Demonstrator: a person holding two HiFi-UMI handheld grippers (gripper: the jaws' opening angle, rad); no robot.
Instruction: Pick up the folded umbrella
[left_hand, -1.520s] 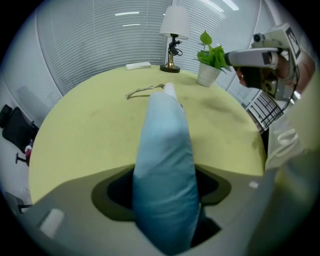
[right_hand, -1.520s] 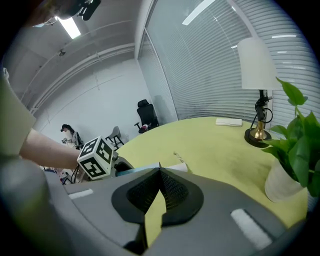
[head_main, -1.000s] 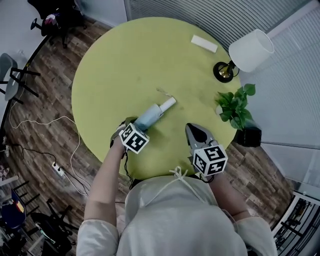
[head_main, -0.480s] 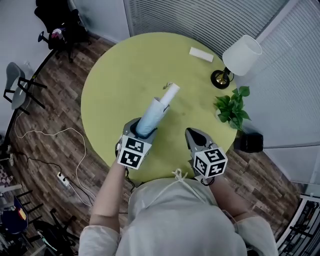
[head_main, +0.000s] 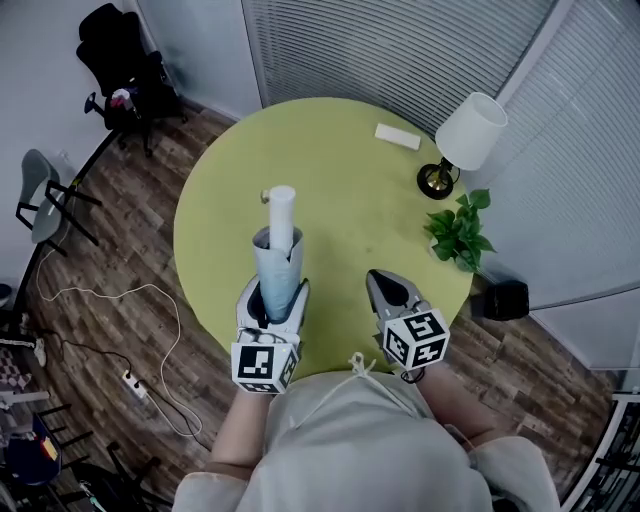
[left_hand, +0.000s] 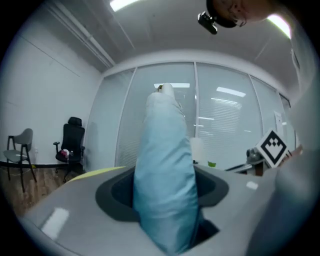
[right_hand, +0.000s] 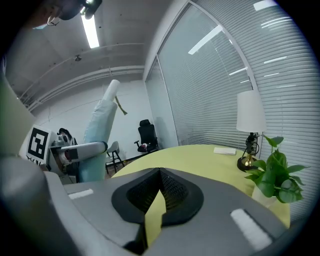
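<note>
The folded umbrella is a pale blue roll with a white handle. It is off the round yellow-green table and stands nearly upright in my left gripper, whose jaws are shut on its lower part. In the left gripper view the umbrella fills the gap between the pads and points toward the ceiling. My right gripper hovers over the table's near edge to the right, shut with nothing in it. The right gripper view shows the umbrella raised at left.
A white-shaded lamp, a potted plant and a flat white box sit on the table's far right. A black office chair, a grey chair, a cable with power strip and a black bin are around it.
The left gripper has lifted the umbrella off the table and swung it from lying flat to nearly upright. The right gripper has risen a little.
</note>
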